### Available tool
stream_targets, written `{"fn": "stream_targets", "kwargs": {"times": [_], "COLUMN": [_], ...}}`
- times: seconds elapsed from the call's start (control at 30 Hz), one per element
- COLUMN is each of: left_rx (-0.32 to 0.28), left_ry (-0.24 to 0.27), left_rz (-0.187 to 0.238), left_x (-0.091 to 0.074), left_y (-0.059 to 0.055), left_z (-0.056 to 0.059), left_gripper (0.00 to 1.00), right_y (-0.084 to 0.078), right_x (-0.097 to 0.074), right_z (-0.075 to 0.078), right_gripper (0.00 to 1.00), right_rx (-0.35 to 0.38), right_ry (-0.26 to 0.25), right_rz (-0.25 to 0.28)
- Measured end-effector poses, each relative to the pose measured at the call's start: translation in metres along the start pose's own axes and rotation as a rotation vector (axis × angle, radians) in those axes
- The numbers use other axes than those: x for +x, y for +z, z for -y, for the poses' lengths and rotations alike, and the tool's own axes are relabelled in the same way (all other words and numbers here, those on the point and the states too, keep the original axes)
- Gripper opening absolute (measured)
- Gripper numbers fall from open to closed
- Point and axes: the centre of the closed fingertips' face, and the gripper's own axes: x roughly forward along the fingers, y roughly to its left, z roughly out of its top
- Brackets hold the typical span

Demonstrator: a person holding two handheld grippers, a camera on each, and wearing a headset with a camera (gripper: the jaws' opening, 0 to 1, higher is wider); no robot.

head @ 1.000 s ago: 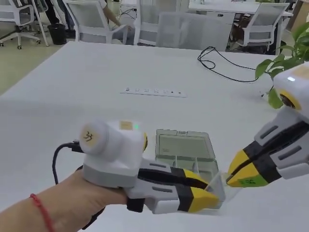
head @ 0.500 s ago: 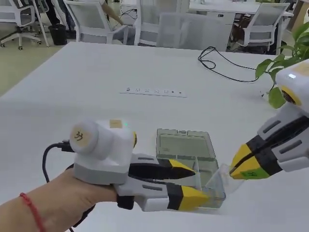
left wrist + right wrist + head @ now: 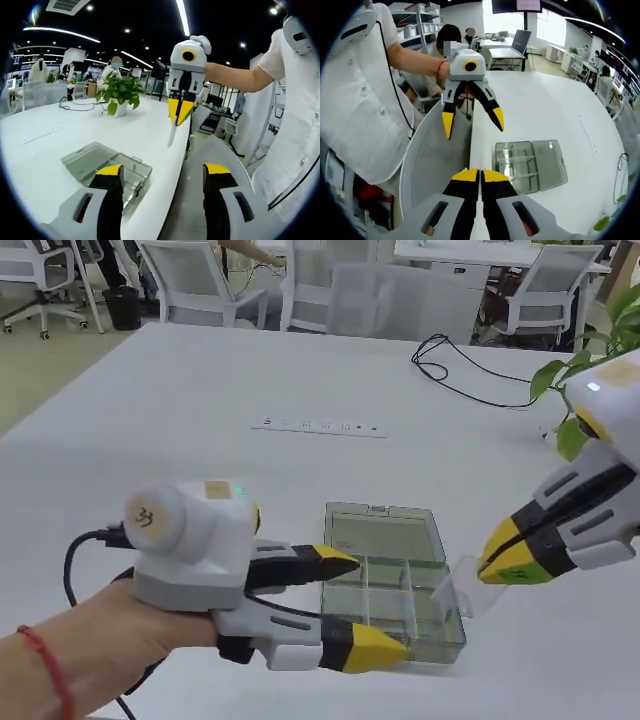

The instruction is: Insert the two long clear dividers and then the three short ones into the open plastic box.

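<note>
The open clear plastic box lies on the white table with its lid folded back and clear dividers standing inside. My left gripper is open over the box's near left part, with nothing between its fingers. In the left gripper view my left gripper spans the box. My right gripper hovers just right of the box, shut on a short clear divider that hangs toward the box's right edge. The divider also hangs below the right gripper there. In the right gripper view the shut right gripper faces the open left gripper and the box.
A white power strip lies mid-table beyond the box. A black cable loops at the far right, near a potted plant. Office chairs stand behind the table. The table's edge runs close to the box's near side.
My left gripper has drawn back to the left, away from the box's right front corner, and its jaws have spread wider. The right gripper still holds the divider, nearly in place.
</note>
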Motion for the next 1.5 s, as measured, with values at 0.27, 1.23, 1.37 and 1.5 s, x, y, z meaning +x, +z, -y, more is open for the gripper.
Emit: {"fn": "stream_targets", "kwargs": {"times": [0.27,1.23,1.37,1.5], "left_rx": [0.019,-0.004,-0.01,-0.012], "left_ry": [0.029,0.107,0.108,0.108], "left_rz": [-0.045,-0.093,-0.087,-0.085], "left_x": [-0.003,-0.015,-0.015,-0.015], "left_y": [-0.014,-0.043,-0.043,-0.043], "left_z": [-0.01,-0.038,-0.038,-0.038], "left_gripper": [0.78,1.0,1.0,1.0], "right_y": [-0.013,-0.074,-0.074,-0.075], "right_x": [0.005,0.065,0.067,0.068], "right_z": [0.024,0.085,0.081,0.085], "right_gripper": [0.03,0.03,0.03,0.03], "right_rx": [0.004,-0.049,-0.045,-0.042], "right_ry": [-0.047,-0.127,-0.121,-0.123], "right_rz": [-0.044,-0.239,-0.246,-0.247]}}
